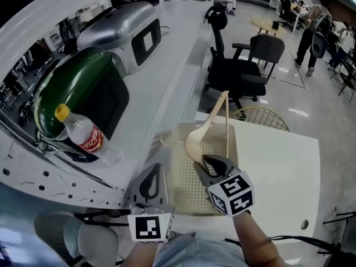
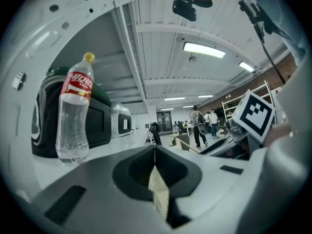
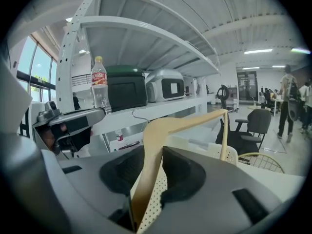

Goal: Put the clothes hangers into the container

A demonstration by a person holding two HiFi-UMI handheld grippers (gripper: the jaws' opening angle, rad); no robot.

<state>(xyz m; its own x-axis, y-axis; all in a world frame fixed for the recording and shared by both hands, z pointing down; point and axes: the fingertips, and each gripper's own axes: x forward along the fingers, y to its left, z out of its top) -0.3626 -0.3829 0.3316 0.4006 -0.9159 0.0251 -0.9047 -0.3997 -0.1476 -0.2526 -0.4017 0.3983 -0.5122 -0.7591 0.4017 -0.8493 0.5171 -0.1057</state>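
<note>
Firmly closed, the right gripper (image 1: 208,163) (image 3: 148,179) pinches one arm of the wooden hanger (image 1: 207,128) (image 3: 185,123) over the perforated cream container (image 1: 189,192). The left gripper (image 1: 150,183) (image 2: 155,179) clamps the container's left wall. The jaws hide the hanger's gripped end, and whether it touches the container floor is unclear.

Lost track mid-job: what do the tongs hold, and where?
Right tongs clamp the wooden hanger by one arm; left tongs pinch the perforated container by its left edge.

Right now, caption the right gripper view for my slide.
Right gripper clamps a wooden clothes hanger over the perforated cream container.
</note>
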